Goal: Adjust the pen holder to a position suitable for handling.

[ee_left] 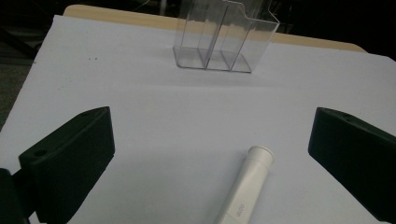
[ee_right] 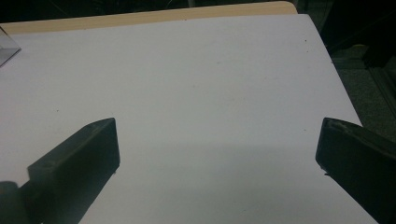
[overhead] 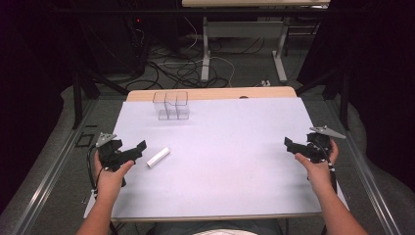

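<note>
Jaws apart on left gripper [overhead: 128, 154] and right gripper [overhead: 299, 147]; straddle white tube [ee_left: 246, 185] at 3 o'clock, square across barrel.

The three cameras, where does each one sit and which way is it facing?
High view: above the person's side, facing forward and down on the table; forearms, left gripper, right gripper show.
Left gripper view: rides the left gripper, facing the white tube and clear divided holder; open jaws show. The high view shares both.
Right gripper view: rides the right gripper, facing bare tabletop; open jaws show.

A white-topped table [overhead: 230, 161] with a wooden far edge; on it a clear divided holder [overhead: 171, 105]; nearer, a white tube [overhead: 158, 157] lying flat.
</note>
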`<state>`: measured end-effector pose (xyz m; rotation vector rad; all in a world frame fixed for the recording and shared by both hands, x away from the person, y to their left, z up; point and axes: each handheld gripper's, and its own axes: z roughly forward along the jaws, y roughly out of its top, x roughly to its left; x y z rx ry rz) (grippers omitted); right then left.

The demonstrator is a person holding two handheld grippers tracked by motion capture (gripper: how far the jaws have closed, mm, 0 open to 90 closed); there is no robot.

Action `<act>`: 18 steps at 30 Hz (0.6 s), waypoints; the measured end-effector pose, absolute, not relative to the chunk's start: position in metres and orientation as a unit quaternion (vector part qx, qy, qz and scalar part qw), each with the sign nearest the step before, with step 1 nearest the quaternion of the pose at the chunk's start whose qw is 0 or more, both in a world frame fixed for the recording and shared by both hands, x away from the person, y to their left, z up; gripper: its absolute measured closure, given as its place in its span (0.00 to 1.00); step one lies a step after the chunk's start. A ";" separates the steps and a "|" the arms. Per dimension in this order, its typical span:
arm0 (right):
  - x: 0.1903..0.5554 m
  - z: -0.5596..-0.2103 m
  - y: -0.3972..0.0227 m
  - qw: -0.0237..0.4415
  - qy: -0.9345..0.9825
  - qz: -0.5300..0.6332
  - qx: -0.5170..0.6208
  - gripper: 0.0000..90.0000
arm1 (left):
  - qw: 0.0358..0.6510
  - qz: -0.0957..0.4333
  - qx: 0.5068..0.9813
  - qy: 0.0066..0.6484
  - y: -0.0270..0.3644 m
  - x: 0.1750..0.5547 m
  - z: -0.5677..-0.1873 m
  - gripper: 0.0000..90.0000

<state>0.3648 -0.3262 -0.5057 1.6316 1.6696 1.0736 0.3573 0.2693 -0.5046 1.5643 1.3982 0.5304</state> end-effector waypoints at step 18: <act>0.352 -0.505 -0.322 0.295 0.629 0.397 0.600 0.00 | 0.473 0.204 0.646 0.563 0.244 0.387 -0.478 0.01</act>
